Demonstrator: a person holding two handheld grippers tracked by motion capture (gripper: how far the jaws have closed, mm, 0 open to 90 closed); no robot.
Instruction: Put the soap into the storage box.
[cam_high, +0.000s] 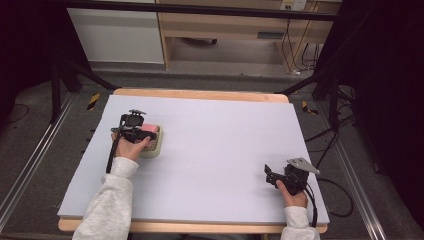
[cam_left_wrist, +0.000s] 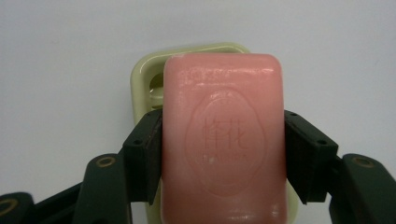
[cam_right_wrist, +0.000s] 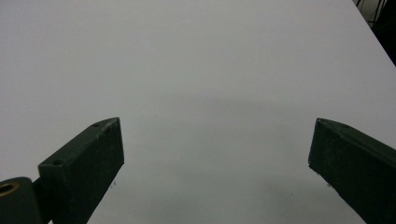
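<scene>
The left gripper (cam_left_wrist: 223, 154) is clamped on a pink soap bar (cam_left_wrist: 223, 140), one black jaw pressed to each long side, and directly beneath and beyond the jaws sits a pale green soap dish (cam_left_wrist: 140, 79); whether the bar rests in it or hangs just above is hard to judge. The right gripper (cam_right_wrist: 215, 154) hovers well apart over the bare white table mat (cam_right_wrist: 196, 60), its jaws spread wide with nothing between them.

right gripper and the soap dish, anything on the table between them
Nothing. In the high view, bare pale grey table runs from the right gripper to the pale green soap dish, where the left gripper holds the pink soap bar.
</scene>
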